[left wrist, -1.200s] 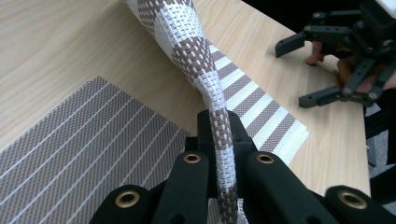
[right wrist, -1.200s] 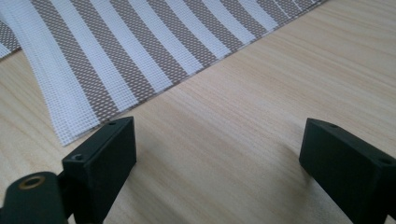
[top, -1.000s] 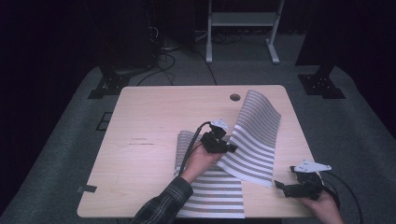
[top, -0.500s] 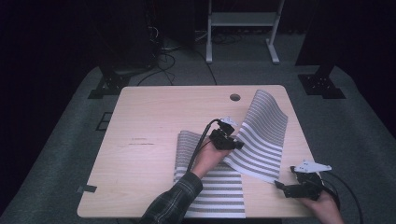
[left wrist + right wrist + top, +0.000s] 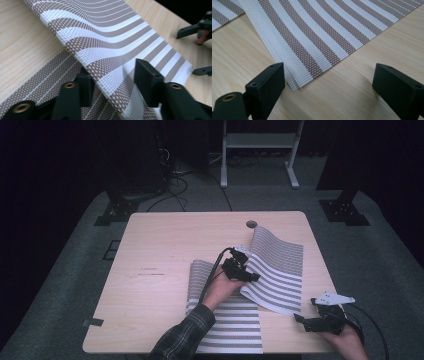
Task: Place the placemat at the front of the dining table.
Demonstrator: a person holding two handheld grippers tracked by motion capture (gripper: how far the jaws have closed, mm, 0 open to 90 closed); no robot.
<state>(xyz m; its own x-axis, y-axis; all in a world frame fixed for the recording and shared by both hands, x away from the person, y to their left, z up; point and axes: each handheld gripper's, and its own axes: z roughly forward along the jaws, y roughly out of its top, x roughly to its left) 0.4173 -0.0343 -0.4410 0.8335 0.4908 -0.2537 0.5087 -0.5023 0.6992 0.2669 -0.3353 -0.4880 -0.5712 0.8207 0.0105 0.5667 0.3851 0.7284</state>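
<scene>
- Lying on the right half of the light wooden table (image 5: 150,250), the striped woven placemat (image 5: 280,270) was doubled over, its far part curling up off the wood and its near part flat by the front edge.
- The left gripper (image 5: 247,272) sat over the middle of the mat, at the edge of the raised fold.
- In the left gripper view its jaws had just been opening; the edge of the folded layer (image 5: 105,75) ran between them, and the pads stood apart without pinching it.
- The right gripper (image 5: 307,319) rested near the table's front right corner, just beside the mat's loose corner (image 5: 294,85).
- Its jaws were spread wide in the right gripper view, one pad just beside that corner and bare wood between them.
- The person's left sleeve (image 5: 185,335) was plaid.
</scene>
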